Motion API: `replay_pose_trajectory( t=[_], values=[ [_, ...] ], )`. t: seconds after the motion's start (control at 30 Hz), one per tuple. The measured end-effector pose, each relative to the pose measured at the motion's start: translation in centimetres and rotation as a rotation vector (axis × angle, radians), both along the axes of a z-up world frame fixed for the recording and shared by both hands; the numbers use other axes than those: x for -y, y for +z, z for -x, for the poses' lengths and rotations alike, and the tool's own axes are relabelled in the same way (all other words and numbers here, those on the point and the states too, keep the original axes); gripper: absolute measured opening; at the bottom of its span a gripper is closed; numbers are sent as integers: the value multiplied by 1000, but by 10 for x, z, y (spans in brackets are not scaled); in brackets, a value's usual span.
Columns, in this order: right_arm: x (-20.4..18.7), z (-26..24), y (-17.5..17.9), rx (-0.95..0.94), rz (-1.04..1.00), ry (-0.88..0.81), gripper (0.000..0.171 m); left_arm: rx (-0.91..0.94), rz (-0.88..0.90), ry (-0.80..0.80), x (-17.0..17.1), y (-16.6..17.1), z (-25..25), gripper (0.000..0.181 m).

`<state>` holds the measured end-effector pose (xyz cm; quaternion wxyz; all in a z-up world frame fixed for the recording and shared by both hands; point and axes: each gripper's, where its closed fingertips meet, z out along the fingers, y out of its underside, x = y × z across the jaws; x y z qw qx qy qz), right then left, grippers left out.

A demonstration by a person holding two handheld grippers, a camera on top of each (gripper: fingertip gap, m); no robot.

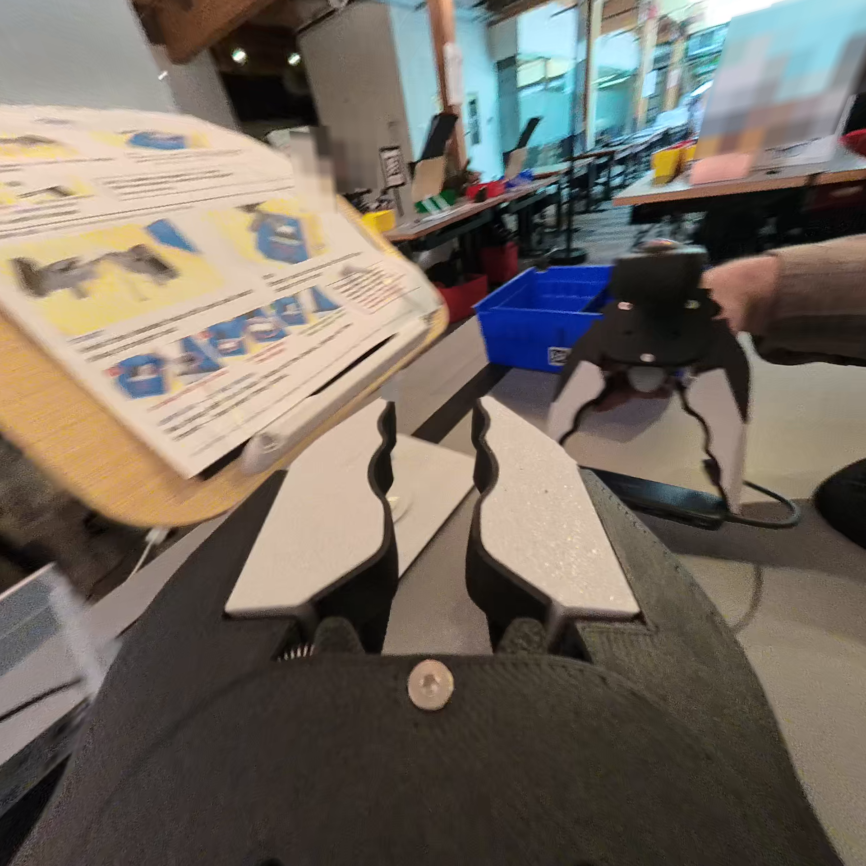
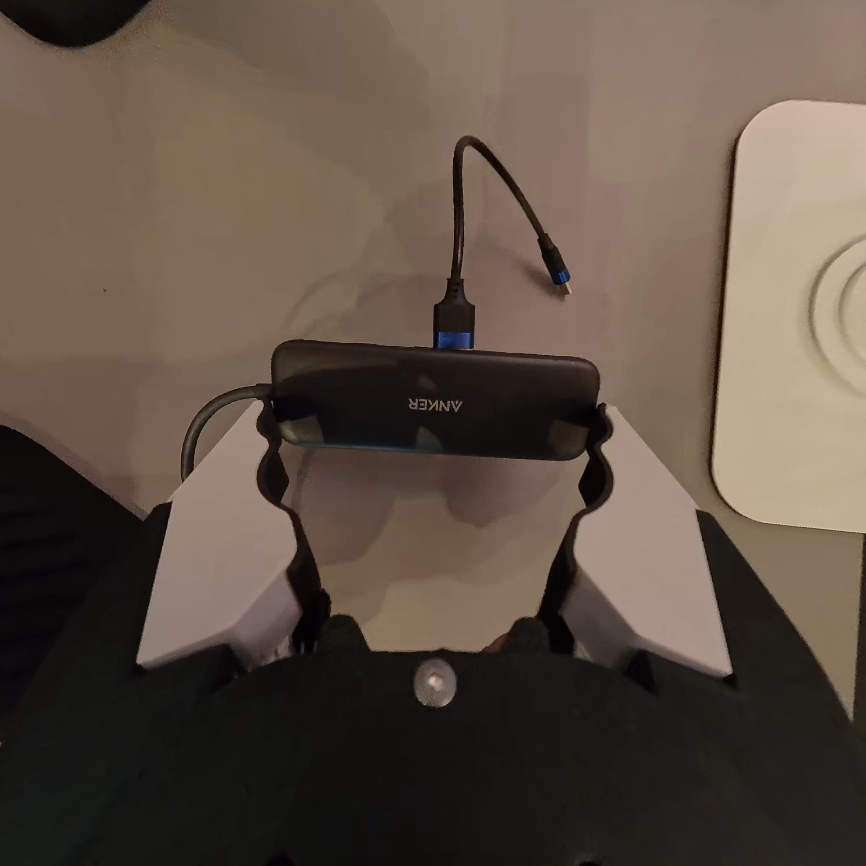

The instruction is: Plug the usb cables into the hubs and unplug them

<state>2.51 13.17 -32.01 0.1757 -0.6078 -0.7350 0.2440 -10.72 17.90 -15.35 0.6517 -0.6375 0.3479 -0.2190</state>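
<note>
Grey worktop (image 2: 234,211) carries the black hub (image 2: 436,398), its long axis crosswise between the right tongs (image 2: 433,417), which clamp its two ends. One short cable (image 2: 461,225) is plugged into its far edge, pointing away. Only the left view shows a tilted instruction board (image 1: 187,290), a blue bin (image 1: 539,314), and the left tongs (image 1: 433,421), parted and empty.

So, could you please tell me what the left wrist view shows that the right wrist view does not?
Only the left wrist view shows the empty left gripper, an illustrated instruction sheet and a blue bin. Only the right shows the short USB cable plugged into the hub, its free end lying loose. Both show the right gripper straddling the black hub.
</note>
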Motion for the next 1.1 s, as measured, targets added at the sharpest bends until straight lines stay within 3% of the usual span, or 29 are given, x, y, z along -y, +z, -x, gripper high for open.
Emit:
replay_pose_trajectory(
  t=[0.1, 0.33, 0.5, 0.7, 1.1],
  values=[
    [1, 0, -13, 27, 1, 7, 128, -56, 101, 81, -13, -4, 43, 33],
    [4, -2, -43, 122, -12, 42, 128, -209, 137, 287, -15, -30, 146, 32],
    [6, -5, -54, 179, -42, 60, 128, -495, 184, 372, -17, -69, 208, 30],
    [6, -7, -57, 214, -75, 75, 128, -998, 261, 240, -19, -120, 256, 21],
    [6, -7, -59, 228, -90, 92, 129, -1537, 363, -19, -41, -185, 311, 24]
  ],
)
